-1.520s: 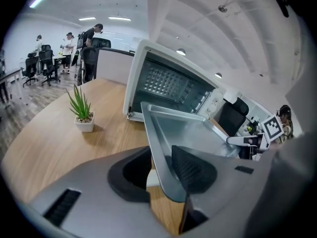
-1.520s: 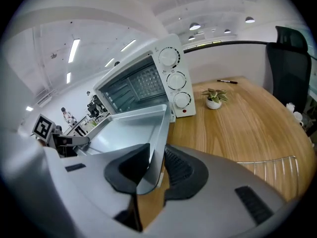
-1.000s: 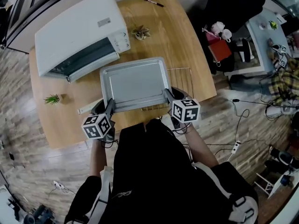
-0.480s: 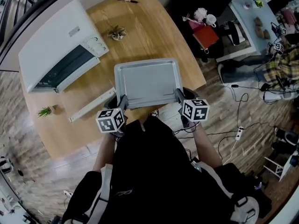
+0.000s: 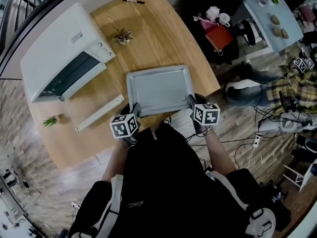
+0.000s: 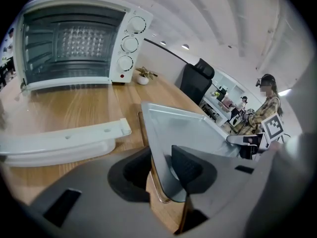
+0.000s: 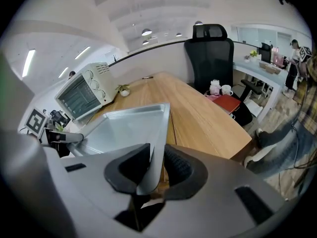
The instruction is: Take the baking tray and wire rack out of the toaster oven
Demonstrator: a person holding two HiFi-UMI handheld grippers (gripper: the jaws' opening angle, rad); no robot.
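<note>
The grey baking tray lies level over the table's front right corner, away from the white toaster oven, whose door hangs open. My left gripper is shut on the tray's near left rim, and the rim sits pinched between its pads. My right gripper is shut on the near right rim. A thin wire of the rack shows on the table under the tray's left edge; the rest of the rack is hidden. I cannot tell whether the tray rests on it.
A long white strip lies on the table left of the tray. A small green plant stands at the left edge, a dry plant by the oven's knobs, a pen at the back. The table edge is right under my grippers.
Both grippers have carried the tray right and toward me, away from the oven and over the rack, which no longer sticks out at the tray's right side.
</note>
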